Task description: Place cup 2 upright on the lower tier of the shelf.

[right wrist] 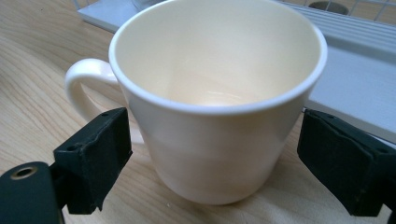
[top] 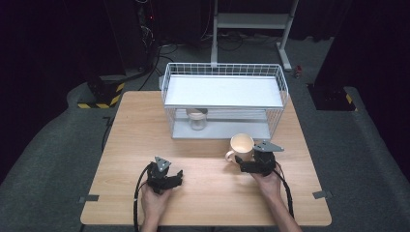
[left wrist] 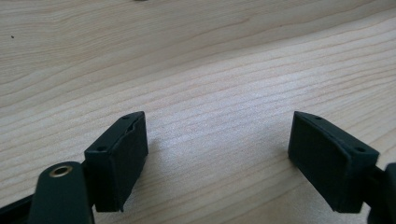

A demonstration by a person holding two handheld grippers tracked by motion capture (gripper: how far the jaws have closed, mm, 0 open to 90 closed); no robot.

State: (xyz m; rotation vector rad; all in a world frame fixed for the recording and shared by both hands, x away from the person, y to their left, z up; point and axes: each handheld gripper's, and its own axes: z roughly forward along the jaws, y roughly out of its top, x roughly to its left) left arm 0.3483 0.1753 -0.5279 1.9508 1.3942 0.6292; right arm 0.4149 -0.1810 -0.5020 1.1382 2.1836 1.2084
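The cup [right wrist: 219, 102] stands upright on the bench [top: 125, 145], near its right edge, just in front of the rack [top: 222, 92]. The right tongs [right wrist: 212, 154] are spread wide, one jaw on each side, not touching, ready to squeeze it. The left tongs [left wrist: 217, 154] rest spread over bare wood, out of the way.

Cup [top: 197, 117] under the rack's [top: 223, 92] shelf: upper part hidden, possibly a glass. Mug [right wrist: 215, 98] base and right gripper [top: 251, 162] jaw tips, high view: too small to tell contact.
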